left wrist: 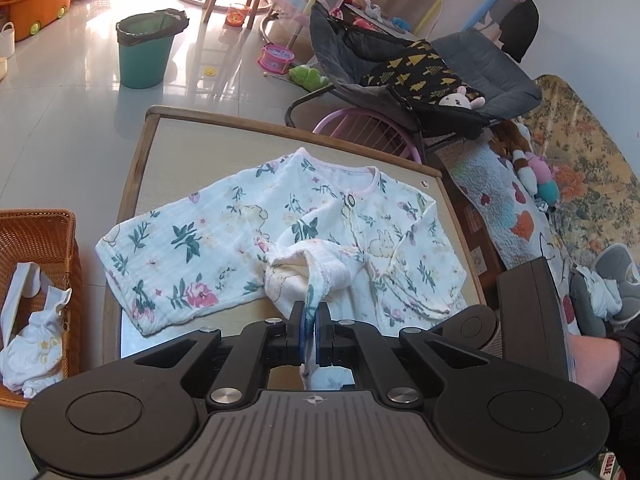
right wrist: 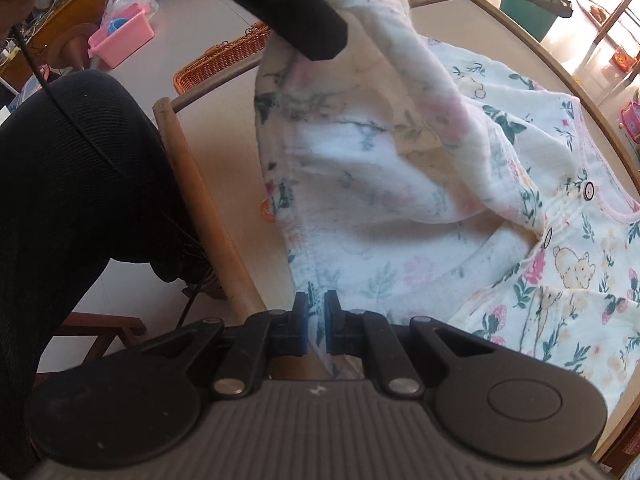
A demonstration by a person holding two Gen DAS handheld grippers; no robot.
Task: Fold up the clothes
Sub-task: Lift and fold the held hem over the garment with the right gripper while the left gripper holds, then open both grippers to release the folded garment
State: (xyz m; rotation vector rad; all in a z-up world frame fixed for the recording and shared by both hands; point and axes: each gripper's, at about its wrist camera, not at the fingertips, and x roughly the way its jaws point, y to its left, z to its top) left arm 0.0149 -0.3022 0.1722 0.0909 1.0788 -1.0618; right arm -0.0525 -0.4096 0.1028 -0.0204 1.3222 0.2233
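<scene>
A wood-rimmed table (left wrist: 132, 184) fills the middle of the room, and across its top lies a floral baby top (left wrist: 192, 248), sleeves spread, its lower edge lifted off the surface. The left gripper (left wrist: 311, 316) is clenched on a bunched fold of that hem, holding it up. The right gripper (right wrist: 316, 312) pinches the fabric edge between its blue pads. A wicker basket (left wrist: 48, 232) with white clothes sits beside the table.
</scene>
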